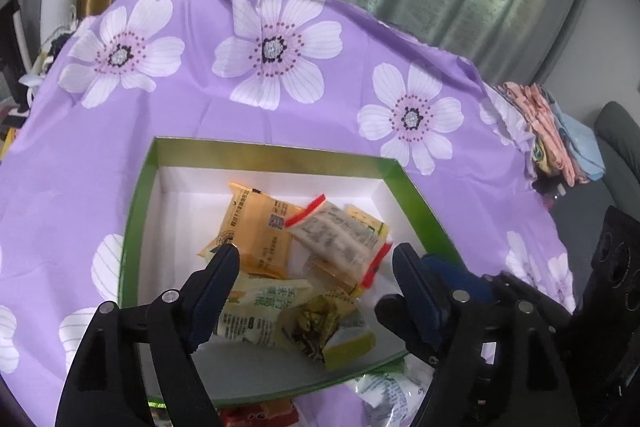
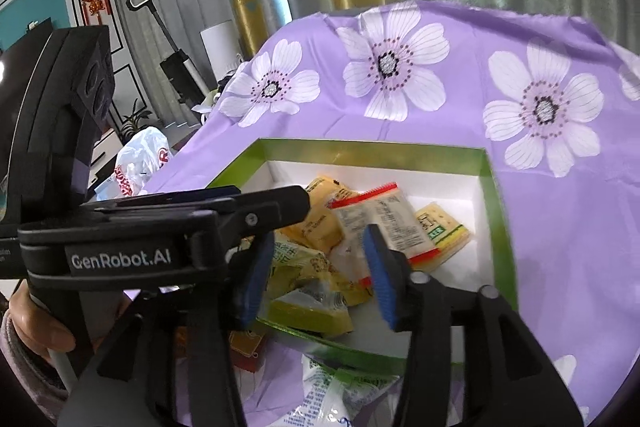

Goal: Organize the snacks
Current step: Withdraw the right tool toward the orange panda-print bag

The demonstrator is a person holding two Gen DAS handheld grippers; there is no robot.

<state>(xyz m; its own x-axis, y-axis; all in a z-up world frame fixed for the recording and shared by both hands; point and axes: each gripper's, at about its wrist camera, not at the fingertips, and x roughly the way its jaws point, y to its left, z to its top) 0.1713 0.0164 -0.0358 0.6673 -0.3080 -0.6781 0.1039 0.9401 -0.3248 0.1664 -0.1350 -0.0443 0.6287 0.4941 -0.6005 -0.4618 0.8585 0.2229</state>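
Over the purple floral cloth (image 1: 280,115), both the left gripper (image 1: 316,259) and right gripper (image 2: 320,267) hang spread and empty above the green box (image 1: 276,153) of snack packets (image 1: 256,231).

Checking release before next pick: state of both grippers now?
Left gripper: open, holding nothing, over the green box.
Right gripper: open, holding nothing, above the snack packets.

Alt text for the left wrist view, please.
The left tool hangs open and empty over a green-rimmed box holding several snack packets. The box sits on a purple flowered cloth; the right tool hangs beside it.
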